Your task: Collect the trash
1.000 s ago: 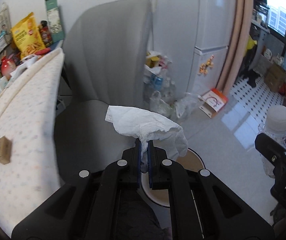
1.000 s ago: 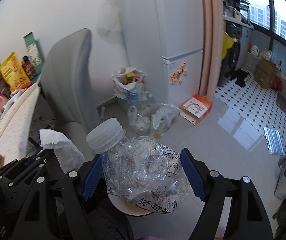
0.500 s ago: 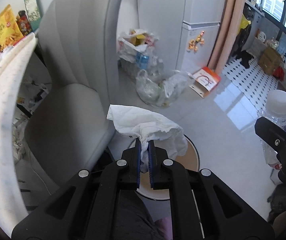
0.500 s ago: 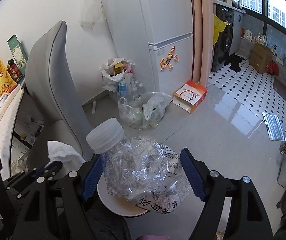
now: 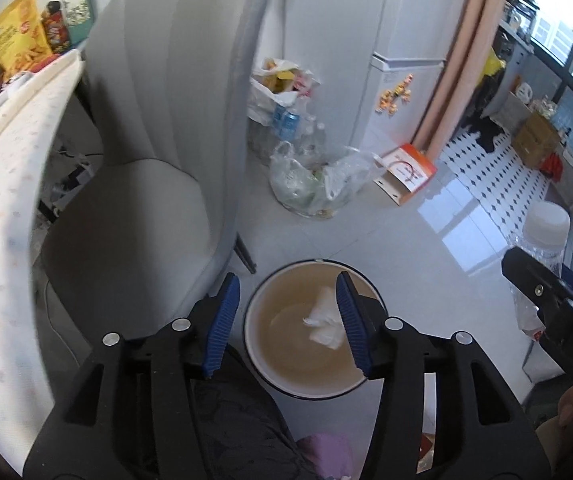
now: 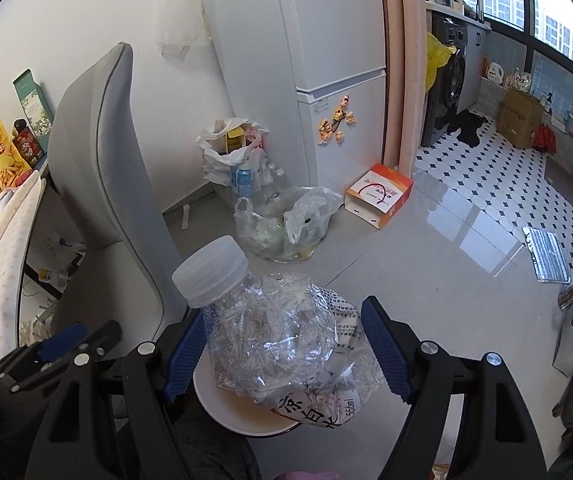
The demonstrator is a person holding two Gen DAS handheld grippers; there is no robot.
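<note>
While your left gripper (image 5: 288,316) hangs over the round bin (image 5: 270,372) in the lower middle of the left wrist view, its jaws stand apart, having just been opening, and nothing sits between the blue pads. The crumpled tissue (image 5: 324,320) lies down inside the bin, seen just left of the right-hand pad and well below both, touching neither. The bin's tan inside shows between the two fingers, and its white rim curves under them. A grey chair (image 5: 146,152) fills the upper left of the frame, with a patterned table edge (image 5: 2,208) at the far left. At the right edge you see the tip of your right gripper (image 5: 558,304) and the white cap of the plastic bottle (image 5: 546,232) above it. Clear bags of rubbish (image 5: 314,184) sit on the floor at upper centre, beside an orange-and-white box (image 5: 406,172).

In the right wrist view, your right gripper (image 6: 286,344) is clamped on the crushed plastic bottle (image 6: 286,336), the blue pads pressing its sides in the lower middle of the frame. The cap points to the upper left, and the labelled base hangs down over the bin (image 6: 214,400), whose white rim shows beneath it. Your left gripper (image 6: 62,344) shows at the lower left.
</note>
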